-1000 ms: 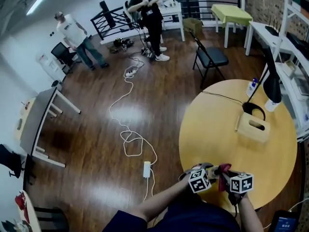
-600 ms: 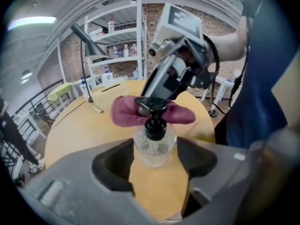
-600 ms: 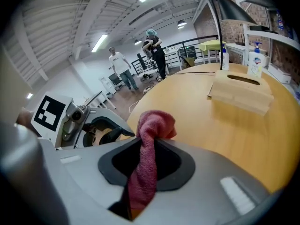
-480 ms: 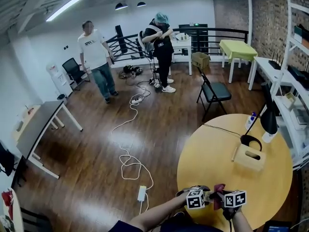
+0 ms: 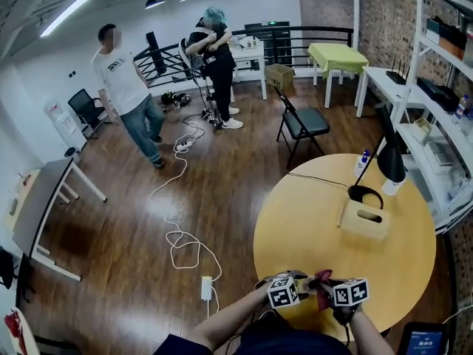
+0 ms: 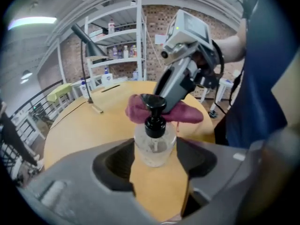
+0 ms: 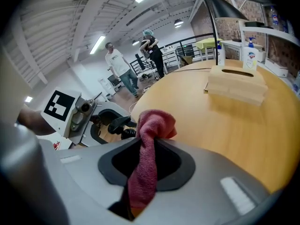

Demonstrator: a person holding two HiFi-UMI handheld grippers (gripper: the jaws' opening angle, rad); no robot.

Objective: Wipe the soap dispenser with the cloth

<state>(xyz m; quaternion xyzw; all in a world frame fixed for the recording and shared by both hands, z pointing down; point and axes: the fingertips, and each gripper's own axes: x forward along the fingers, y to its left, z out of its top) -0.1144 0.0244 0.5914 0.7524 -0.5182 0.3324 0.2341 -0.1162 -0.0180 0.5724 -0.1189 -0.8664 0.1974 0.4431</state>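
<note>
Pinching cloth (image 7: 157, 121) (tail hidden) in right tool (image 7: 149, 149), left tool (image 6: 154, 157) closing on soap dispenser (image 6: 154, 142)

Fluffy terry cloth (image 7: 149, 125), clear glossy dispenser (image 6: 155, 148)

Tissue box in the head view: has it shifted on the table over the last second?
No. The tissue box lies right against the near side of the lamp base, just as before.

Soap dispenser (image 6: 154, 138) between the closing jaws of the left hand-held gripper (image 6: 156, 149), cloth (image 6: 190, 115) behind it
</note>
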